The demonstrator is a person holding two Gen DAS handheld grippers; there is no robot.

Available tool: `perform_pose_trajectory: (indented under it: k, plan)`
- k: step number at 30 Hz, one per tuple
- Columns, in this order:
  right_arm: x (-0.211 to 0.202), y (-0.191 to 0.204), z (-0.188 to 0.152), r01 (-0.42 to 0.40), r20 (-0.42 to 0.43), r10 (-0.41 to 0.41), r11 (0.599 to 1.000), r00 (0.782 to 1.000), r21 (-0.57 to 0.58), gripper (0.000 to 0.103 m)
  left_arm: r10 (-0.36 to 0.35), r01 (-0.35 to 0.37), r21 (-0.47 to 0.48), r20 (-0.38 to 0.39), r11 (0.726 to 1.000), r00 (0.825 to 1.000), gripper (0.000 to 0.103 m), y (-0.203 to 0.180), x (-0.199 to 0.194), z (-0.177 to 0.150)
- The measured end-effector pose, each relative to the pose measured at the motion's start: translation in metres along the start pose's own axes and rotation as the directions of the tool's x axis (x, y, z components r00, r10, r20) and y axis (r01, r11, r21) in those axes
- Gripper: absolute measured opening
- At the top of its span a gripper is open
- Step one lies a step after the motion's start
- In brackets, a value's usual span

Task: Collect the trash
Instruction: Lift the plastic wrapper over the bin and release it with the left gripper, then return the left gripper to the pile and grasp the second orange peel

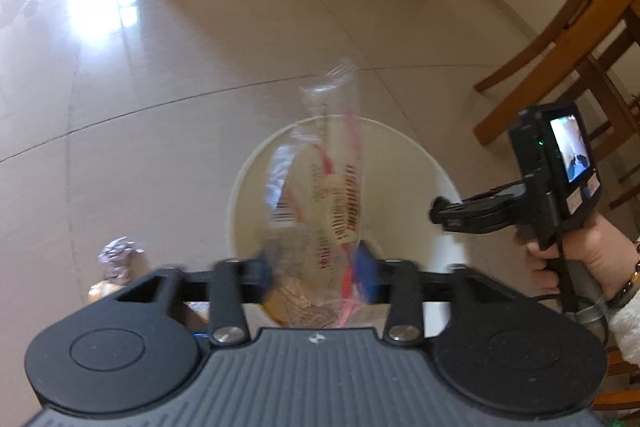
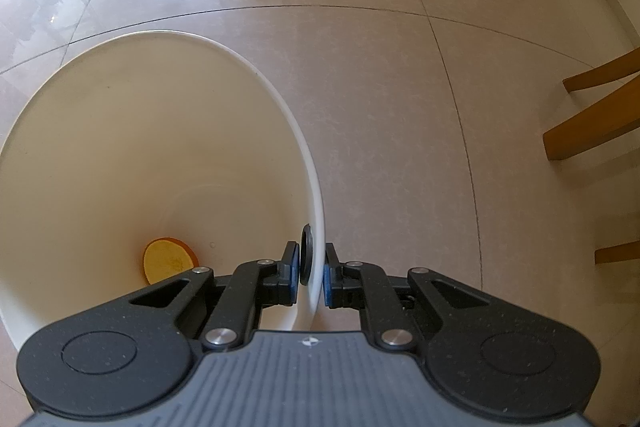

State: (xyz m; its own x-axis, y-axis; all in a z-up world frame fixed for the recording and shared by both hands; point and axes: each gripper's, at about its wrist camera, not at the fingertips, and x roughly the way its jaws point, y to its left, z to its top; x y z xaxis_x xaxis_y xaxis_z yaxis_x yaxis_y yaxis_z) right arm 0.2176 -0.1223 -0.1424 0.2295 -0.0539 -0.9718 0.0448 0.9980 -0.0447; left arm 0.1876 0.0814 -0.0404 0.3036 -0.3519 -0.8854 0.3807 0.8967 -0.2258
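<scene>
- Left wrist view: the left gripper (image 1: 316, 267) hangs over the white bin (image 1: 408, 147), its jaws parted, and the clear plastic wrapper (image 1: 320, 187) stands between the blue pads; blur hides whether they press it.
- Right wrist view: the right gripper (image 2: 310, 277) is clamped on the bin's rim (image 2: 316, 187), one pad inside and one outside.
- Risk: the tall, light wrapper could catch on a pad or drift past the rim to the floor.
- The wrapper is crinkled and see-through, with red print and a barcode.
- A yellow-orange disc (image 2: 168, 261) lies at the bin's bottom; crumpled foil (image 1: 118, 257) sits on the floor beside it.
</scene>
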Motion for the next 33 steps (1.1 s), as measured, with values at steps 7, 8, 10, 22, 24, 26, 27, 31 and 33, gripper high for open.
perform_pose_trajectory:
  k: [7,8,10,22,24,26,27,31,33]
  plan:
    - [-0.001,-0.002,-0.001,-0.009,0.000,0.009,1.000,1.000,-0.006,0.014,0.045,-0.045,-0.009,0.046,0.999,0.998,0.090,-0.006,0.014,-0.001]
    - [-0.001,-0.002,-0.001,-0.010,0.000,0.010,1.000,1.000,-0.006,0.014,0.045,-0.044,-0.010,0.042,0.999,0.998,0.090,-0.004,0.016,-0.001]
    - [-0.001,-0.002,-0.001,-0.009,0.003,0.009,1.000,1.000,-0.009,0.014,0.051,-0.050,-0.019,0.044,0.999,0.998,0.090,0.000,0.018,-0.002]
    - [-0.001,-0.001,-0.002,-0.007,0.004,0.007,1.000,1.000,-0.016,0.014,0.145,-0.136,-0.132,0.063,0.982,0.987,0.094,0.036,-0.006,-0.019]
    - [-0.001,0.000,-0.002,-0.006,0.008,0.006,1.000,1.000,-0.026,0.014,0.164,-0.152,-0.146,0.069,0.978,0.984,0.095,0.042,-0.014,-0.028]
    - [-0.001,0.000,-0.004,-0.007,0.014,0.007,1.000,1.000,-0.024,0.014,0.182,-0.168,-0.156,0.079,0.973,0.980,0.096,0.047,-0.017,-0.036]
    - [-0.001,0.001,-0.004,-0.008,0.015,0.008,1.000,1.000,-0.020,0.014,0.194,-0.179,-0.168,0.079,0.969,0.978,0.096,0.052,-0.018,-0.041]
    - [-0.003,-0.001,-0.006,-0.019,0.014,0.019,1.000,1.000,-0.017,0.014,0.226,-0.204,-0.243,0.065,0.948,0.972,0.097,0.069,-0.014,-0.063]
    - [-0.004,-0.003,-0.006,-0.027,0.015,0.027,1.000,1.000,-0.012,0.014,0.242,-0.214,-0.288,0.063,0.933,0.968,0.097,0.078,-0.009,-0.078]
